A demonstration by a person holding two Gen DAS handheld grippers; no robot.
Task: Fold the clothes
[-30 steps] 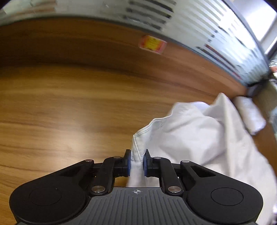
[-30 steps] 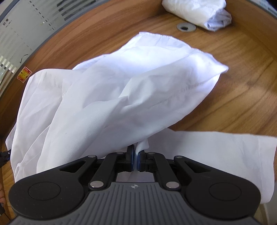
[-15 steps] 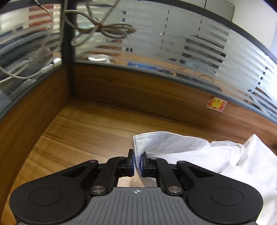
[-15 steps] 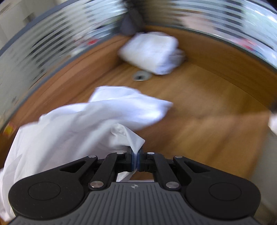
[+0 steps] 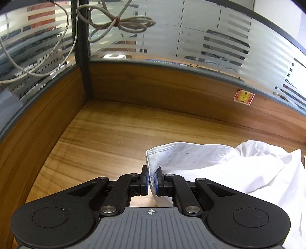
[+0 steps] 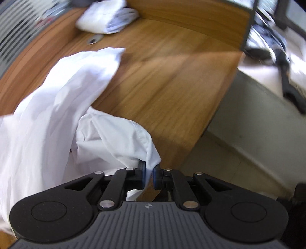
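— White cotton, that is what I have in both tools. The left gripper [image 5: 152,181] has its pads pressed onto a stitched edge of the white garment [image 5: 220,164], and the right gripper [image 6: 148,177] is pinching another hemmed corner of the same garment [image 6: 47,107].

— Where does the cloth lie?

— Mostly bunched on the wooden desk [image 5: 118,138], trailing off to my right in the left view. The part between my two grips sags in loose folds; it is not stretched flat.

— What has changed in the last second?

— A second ago both cameras looked down onto the heap. Since then I have swung them outward: the left one now faces the desk's corner and the striped glass partition [image 5: 210,38], and the right one has turned toward the desk's open edge and the floor beyond. The right view is smeared, so that hand is moving fast. The grips have held throughout.

— And for the folding?

— I judge I am drawing the two held corners apart to spread the garment, which would give a straight edge to fold from. A folded white bundle [image 6: 107,18] sits at the far end of the desk near a cable grommet [image 6: 93,39].
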